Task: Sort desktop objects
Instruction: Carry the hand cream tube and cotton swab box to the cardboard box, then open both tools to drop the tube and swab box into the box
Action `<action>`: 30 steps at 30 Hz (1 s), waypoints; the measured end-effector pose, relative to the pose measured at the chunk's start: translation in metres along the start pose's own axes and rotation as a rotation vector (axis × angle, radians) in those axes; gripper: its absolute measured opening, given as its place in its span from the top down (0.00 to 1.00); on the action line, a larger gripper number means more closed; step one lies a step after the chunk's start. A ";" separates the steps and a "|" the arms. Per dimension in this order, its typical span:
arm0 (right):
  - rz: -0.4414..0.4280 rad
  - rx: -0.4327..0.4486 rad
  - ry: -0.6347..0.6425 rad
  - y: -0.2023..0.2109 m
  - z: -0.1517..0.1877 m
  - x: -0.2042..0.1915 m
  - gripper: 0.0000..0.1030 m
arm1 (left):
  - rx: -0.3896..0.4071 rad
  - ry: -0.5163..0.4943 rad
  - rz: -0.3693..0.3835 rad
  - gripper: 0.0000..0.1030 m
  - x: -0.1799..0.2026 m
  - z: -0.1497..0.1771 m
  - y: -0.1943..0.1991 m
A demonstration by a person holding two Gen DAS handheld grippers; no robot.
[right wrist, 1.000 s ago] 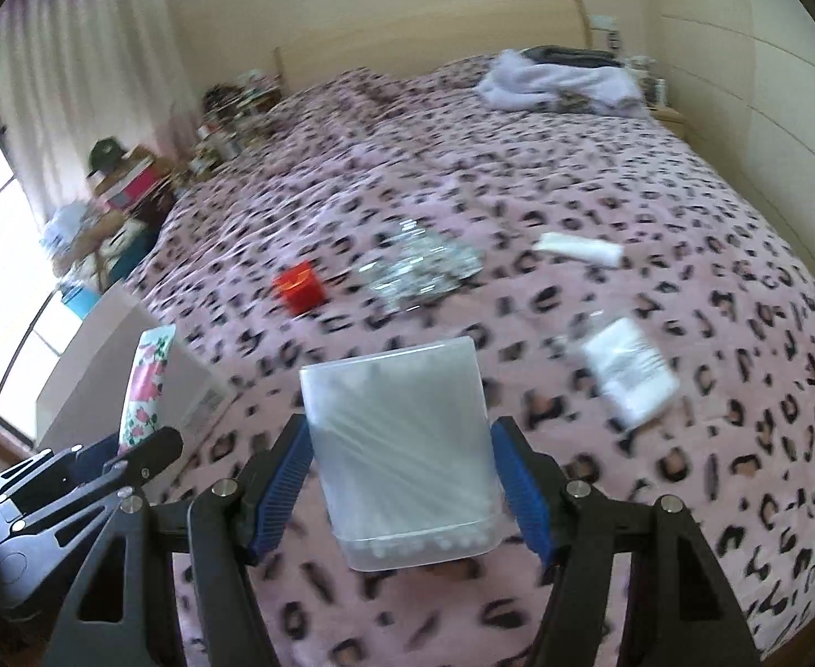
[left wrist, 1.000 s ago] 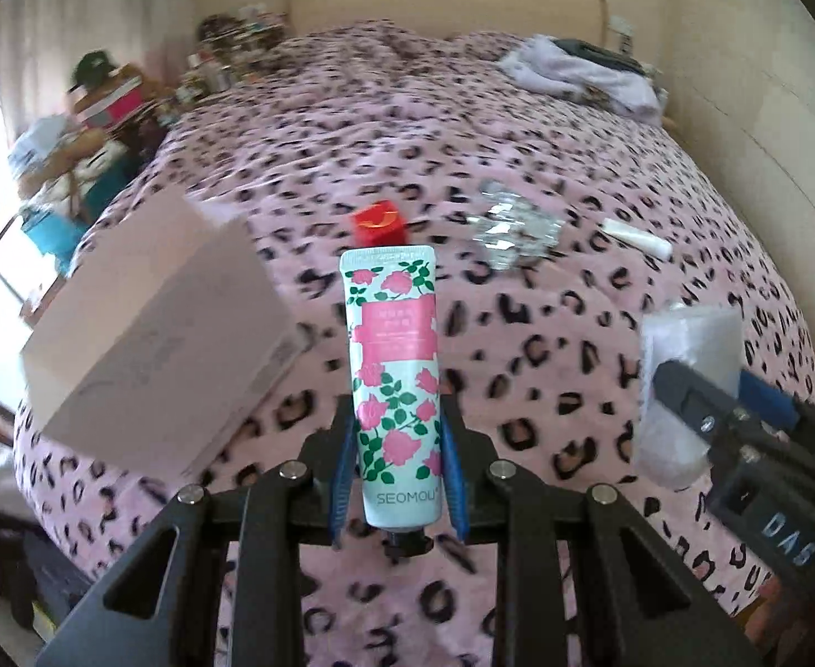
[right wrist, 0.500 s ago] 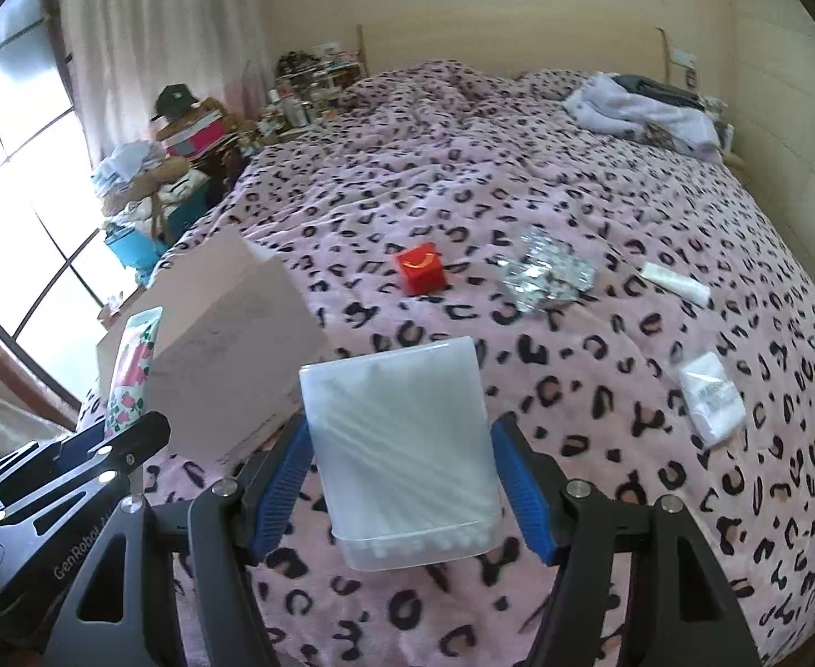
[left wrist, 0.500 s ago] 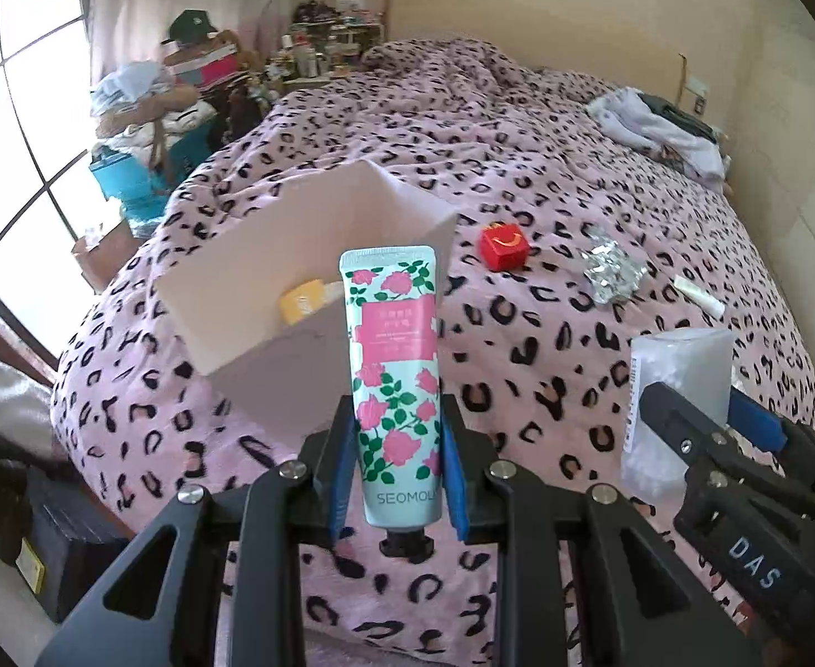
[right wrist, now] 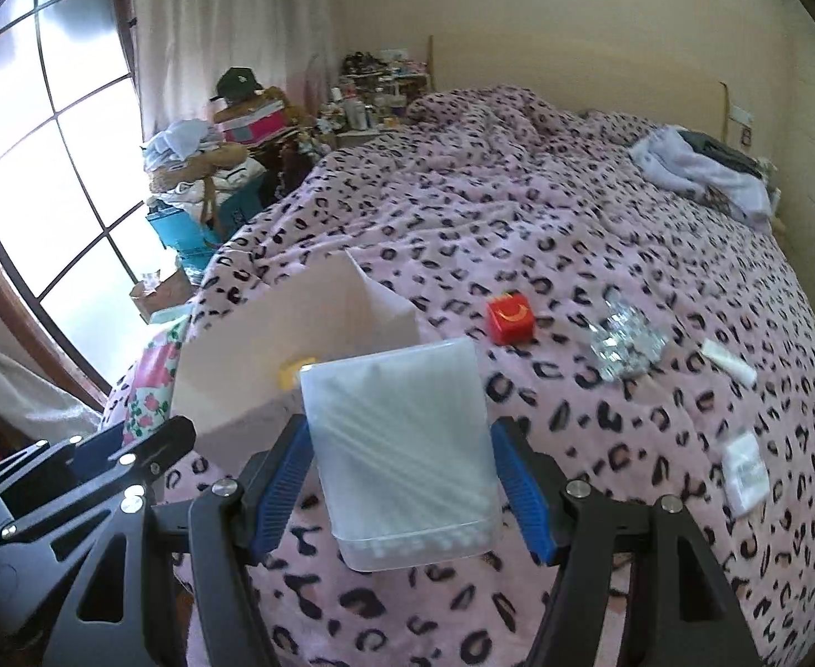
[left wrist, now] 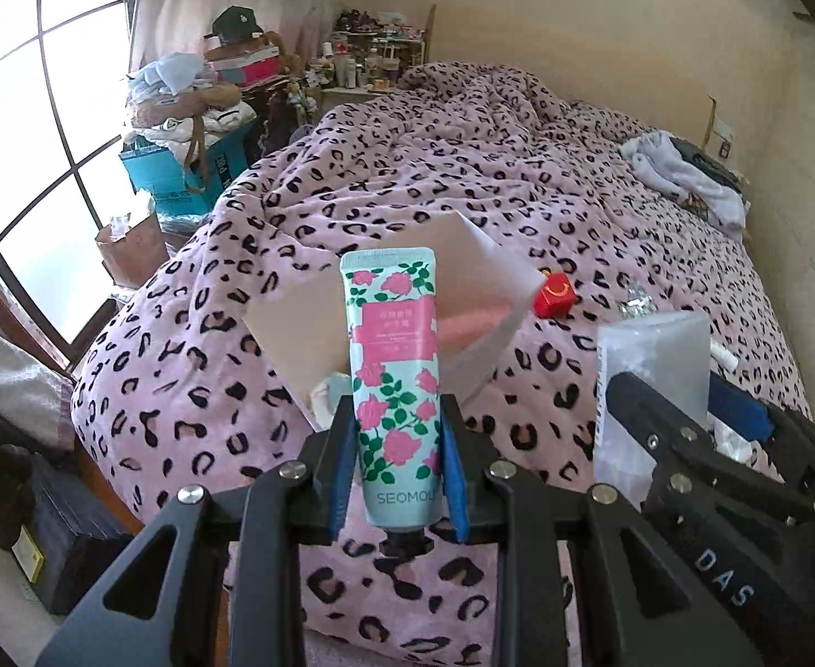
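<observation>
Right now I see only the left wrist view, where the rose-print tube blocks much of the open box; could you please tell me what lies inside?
Observer: In the right wrist view a yellow item lies inside the white box, behind the rose-print tube from your side; I cannot tell what it is.
Operator: Thank you. What does the right gripper hold, face on?
Observer: The right gripper is shut on a clear plastic box of white-tipped sticks.
Operator: Anything loose at far right?
Observer: A small flat white packet lies on the bedspread, apart from the crumpled foil.
</observation>
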State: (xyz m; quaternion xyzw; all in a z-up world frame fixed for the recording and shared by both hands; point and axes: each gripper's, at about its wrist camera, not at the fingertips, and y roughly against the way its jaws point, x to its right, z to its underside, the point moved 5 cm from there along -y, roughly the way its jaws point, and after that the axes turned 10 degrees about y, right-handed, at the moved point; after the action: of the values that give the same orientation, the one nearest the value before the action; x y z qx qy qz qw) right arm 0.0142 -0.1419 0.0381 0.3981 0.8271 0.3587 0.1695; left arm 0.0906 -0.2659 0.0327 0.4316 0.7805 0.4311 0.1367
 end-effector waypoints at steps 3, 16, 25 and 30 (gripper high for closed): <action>-0.009 0.006 0.018 -0.009 -0.018 -0.009 0.35 | -0.002 0.013 -0.002 0.73 -0.009 -0.014 -0.007; -0.054 -0.010 0.072 -0.067 -0.088 -0.035 0.35 | -0.040 0.047 0.012 0.73 -0.029 -0.062 -0.049; -0.098 -0.069 0.091 -0.108 -0.089 -0.049 0.34 | -0.093 0.051 0.034 0.73 -0.030 -0.064 -0.083; -0.108 -0.093 0.094 -0.118 -0.083 -0.051 0.34 | -0.117 0.053 0.043 0.73 -0.031 -0.061 -0.098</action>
State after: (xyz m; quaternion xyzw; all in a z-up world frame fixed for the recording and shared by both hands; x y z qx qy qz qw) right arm -0.0638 -0.2701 0.0088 0.3277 0.8368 0.4052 0.1679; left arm 0.0188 -0.3493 -0.0133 0.4281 0.7477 0.4902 0.1316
